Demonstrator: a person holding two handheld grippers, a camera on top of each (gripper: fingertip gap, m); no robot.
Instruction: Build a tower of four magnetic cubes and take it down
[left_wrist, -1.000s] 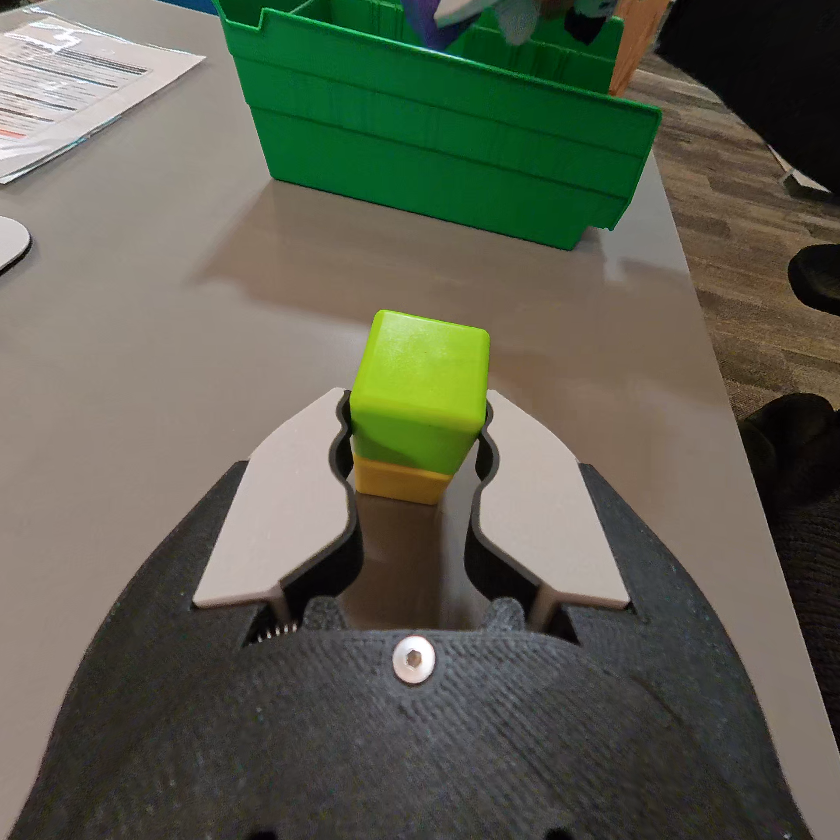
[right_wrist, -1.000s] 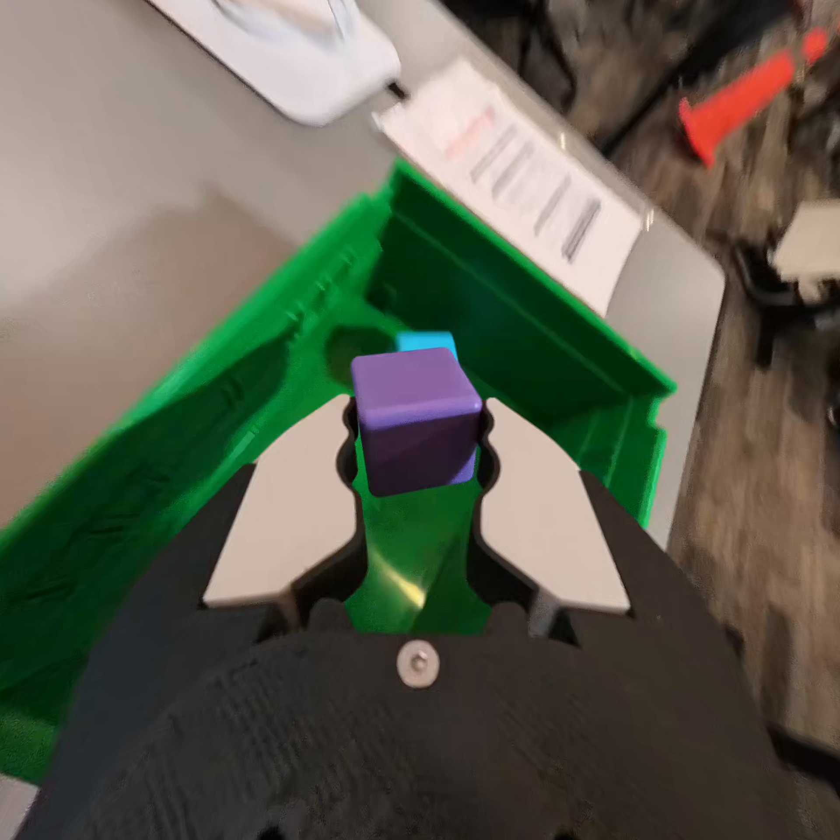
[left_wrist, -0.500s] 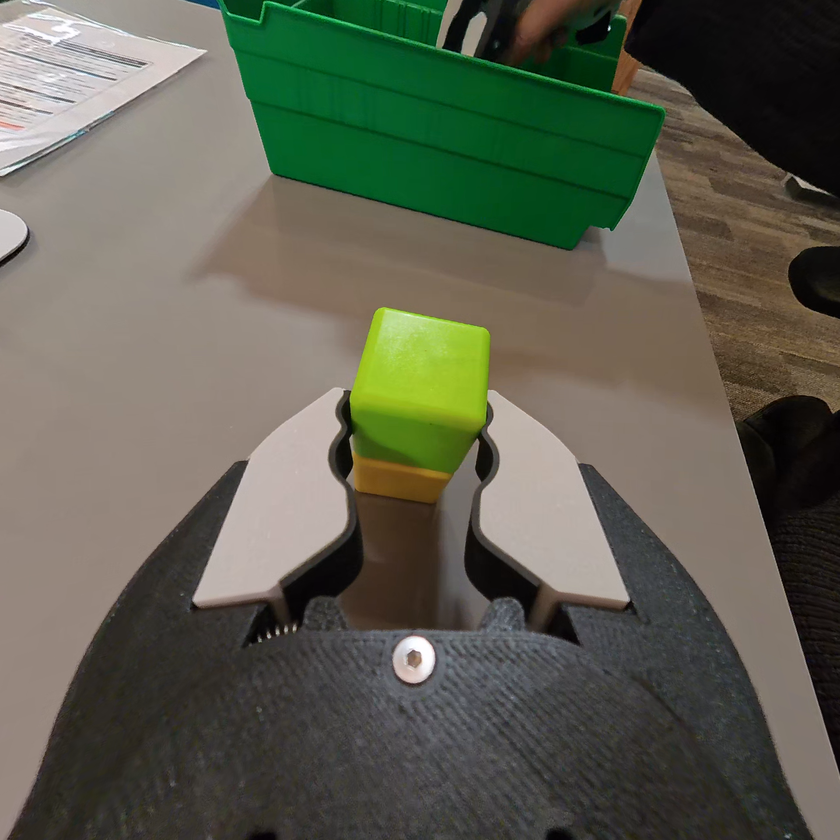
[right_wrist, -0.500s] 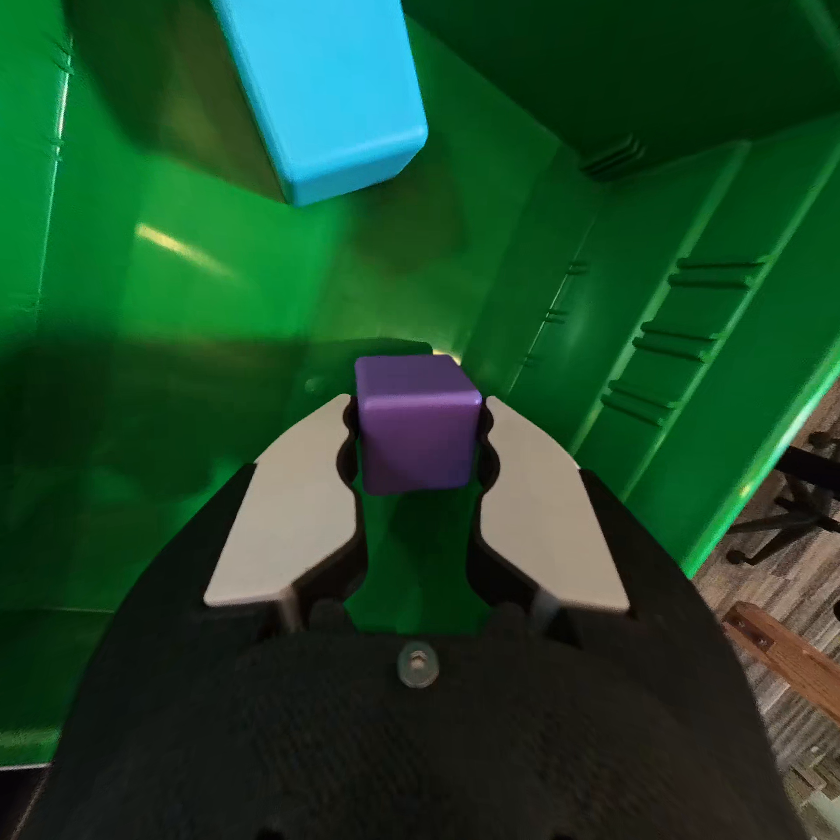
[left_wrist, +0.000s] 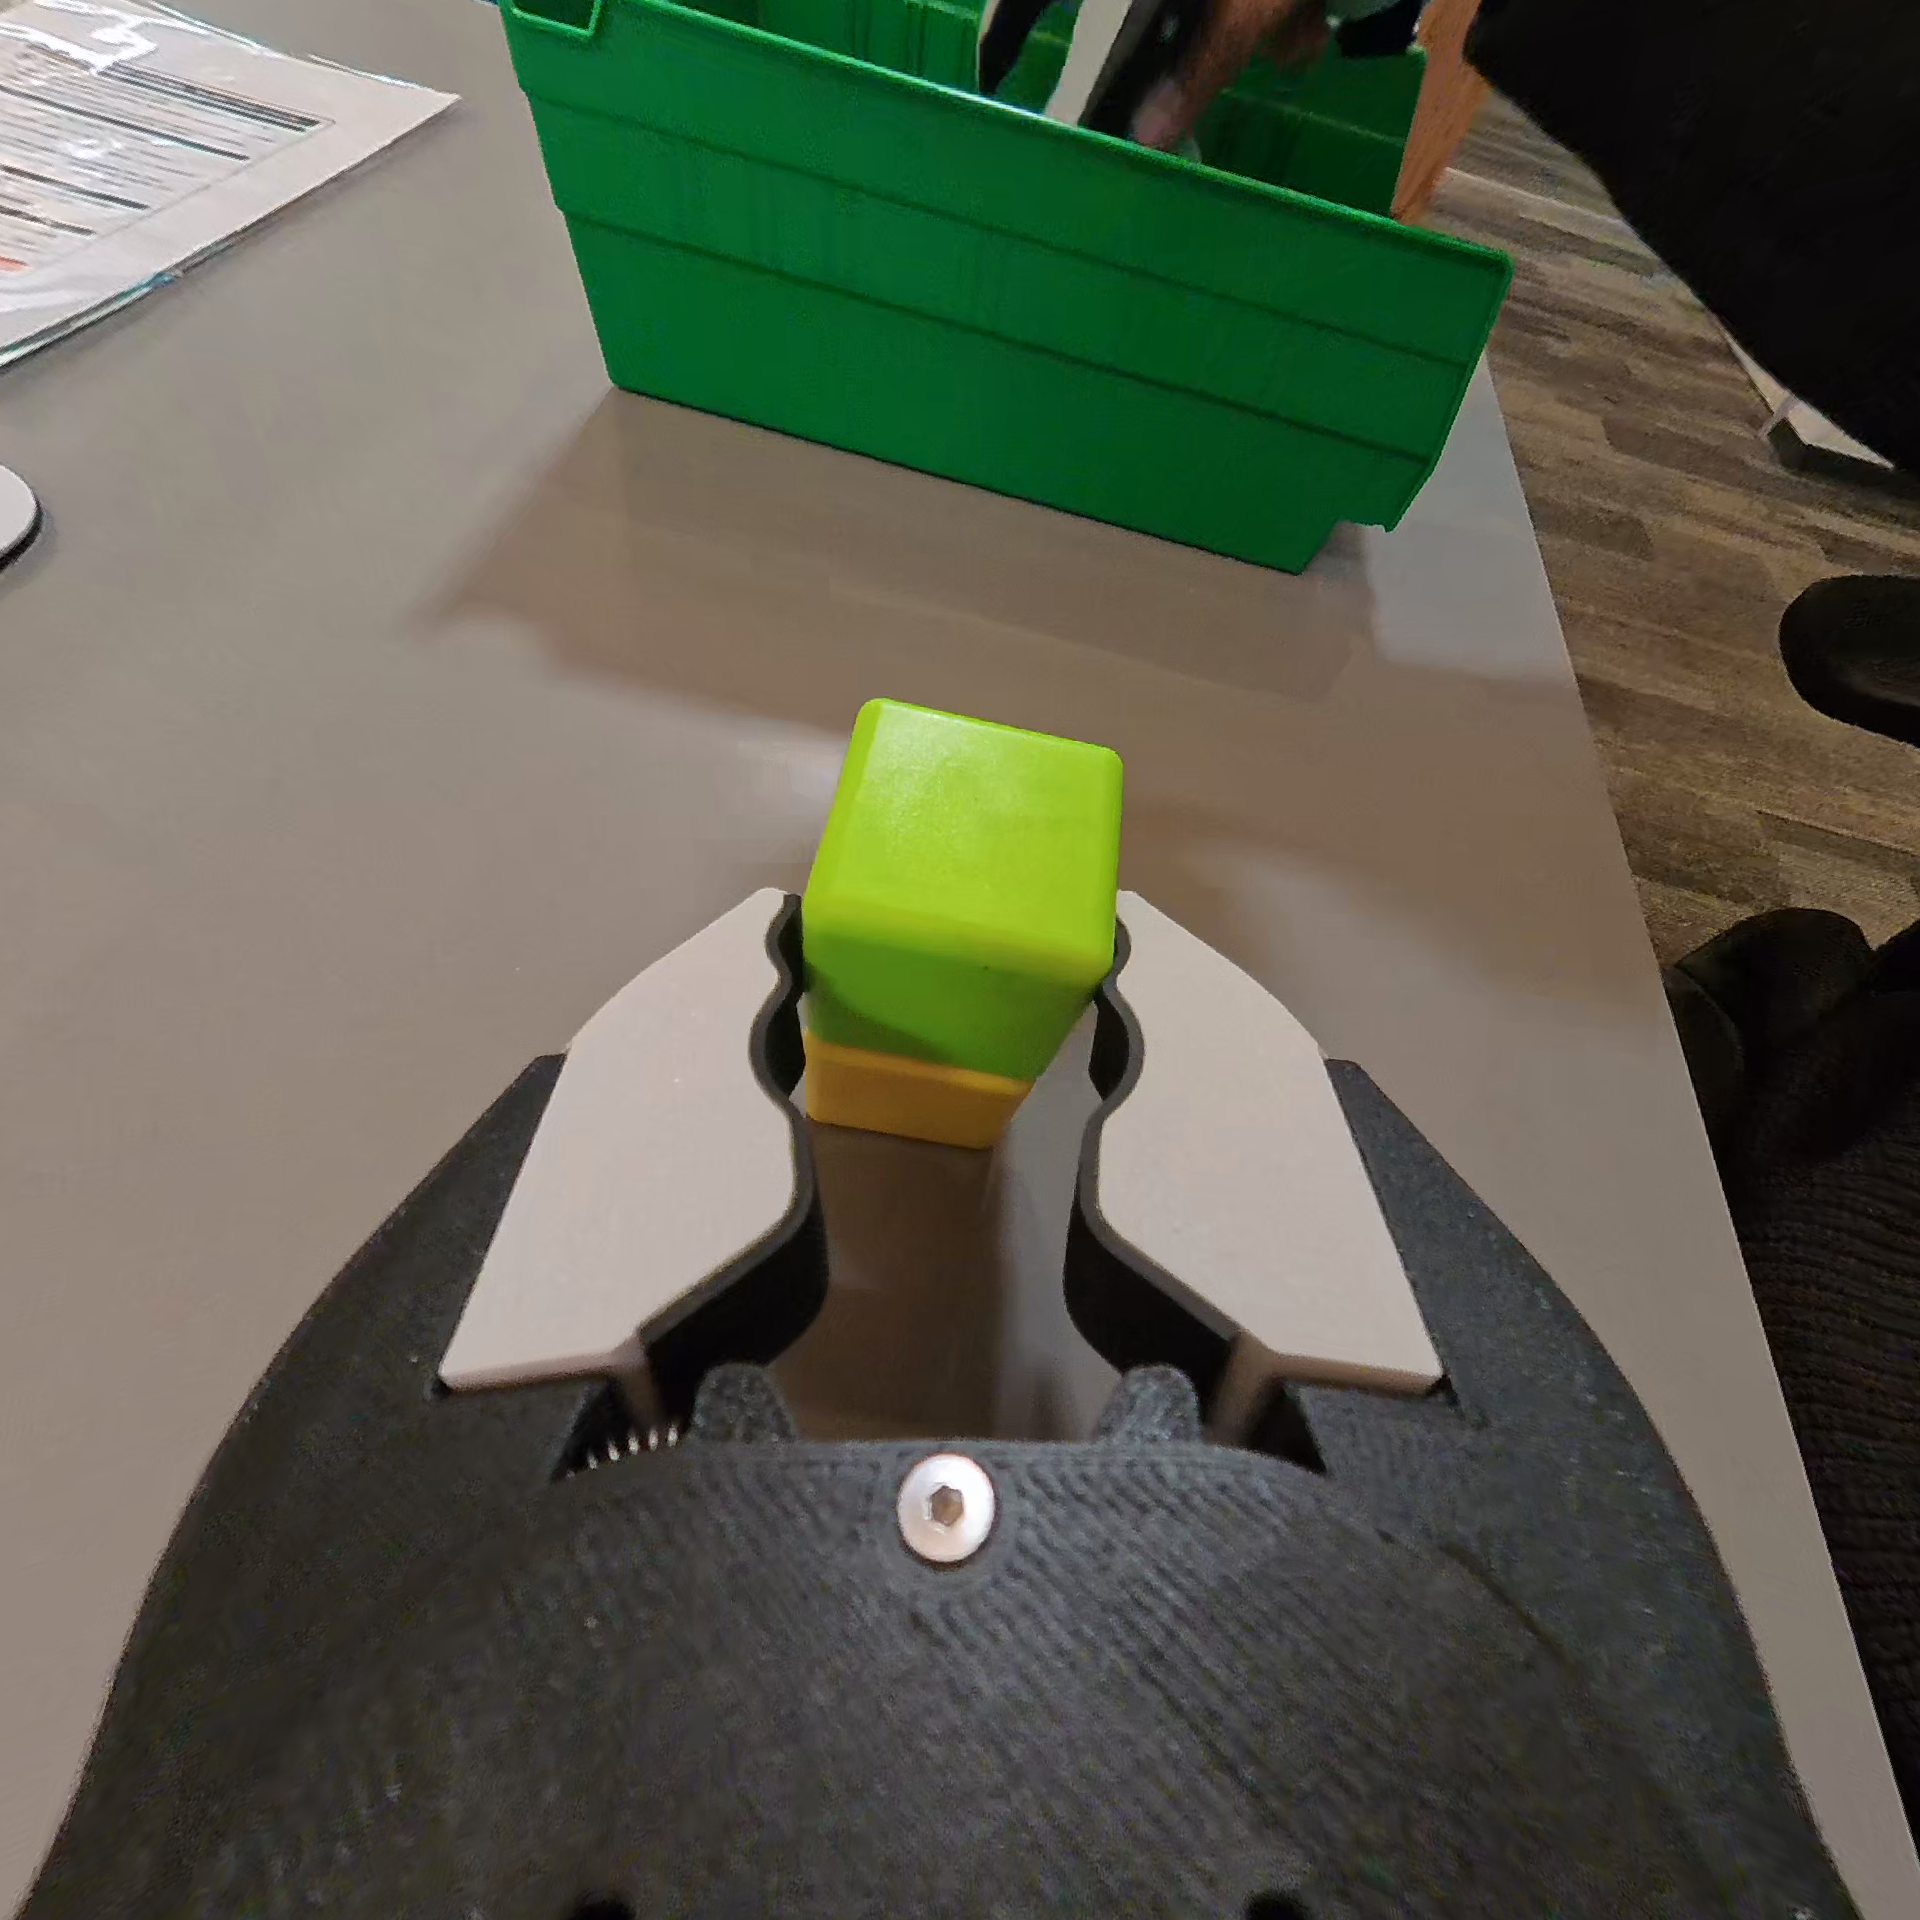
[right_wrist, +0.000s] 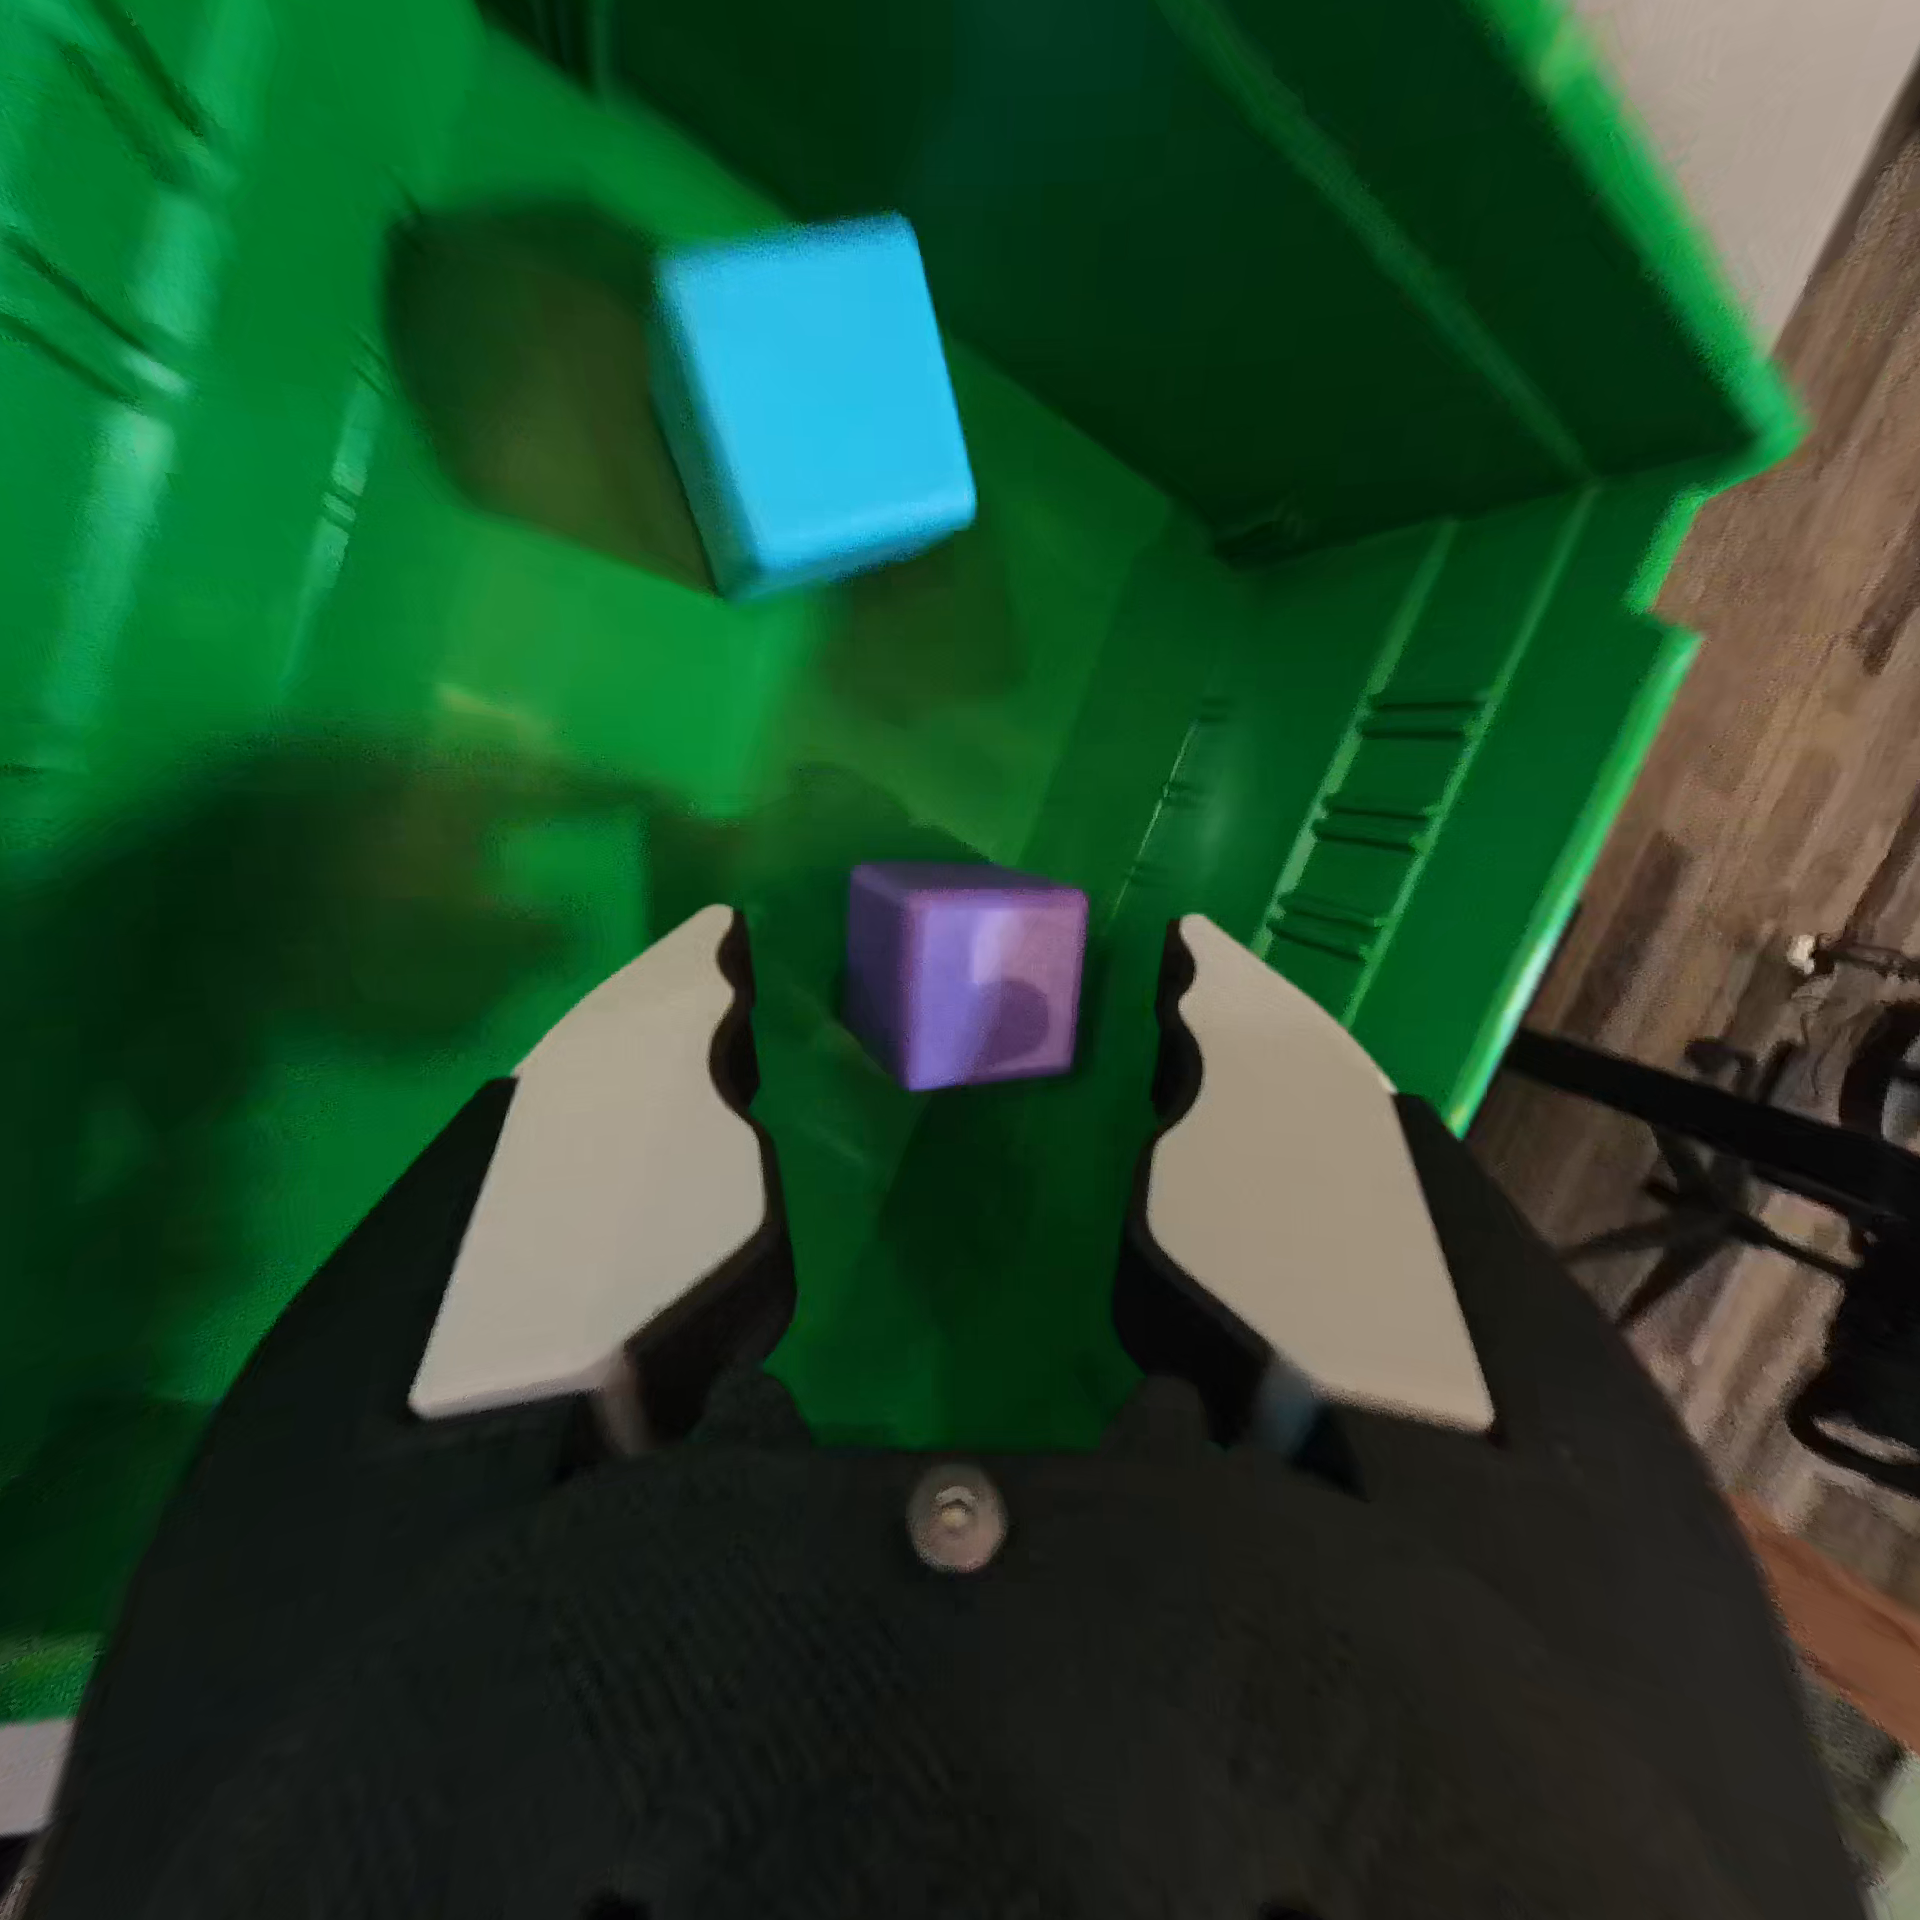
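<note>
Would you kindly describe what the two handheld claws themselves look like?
The left claw and right claw look alike: a rounded black body with a woven-looking texture, one silver hex screw at the centre, and two pale grey wedge-shaped fingers with wavy black inner edges. No cables show.

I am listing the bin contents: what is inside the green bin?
Inside the green bin lie a blue block and a purple cube. The right hand-held gripper covers the nearer floor.

Each claw (left_wrist: 956, 977) has a black textured body, pale grey wavy-edged fingers (right_wrist: 613, 1164) and one silver hex screw (left_wrist: 945, 1507).
</note>
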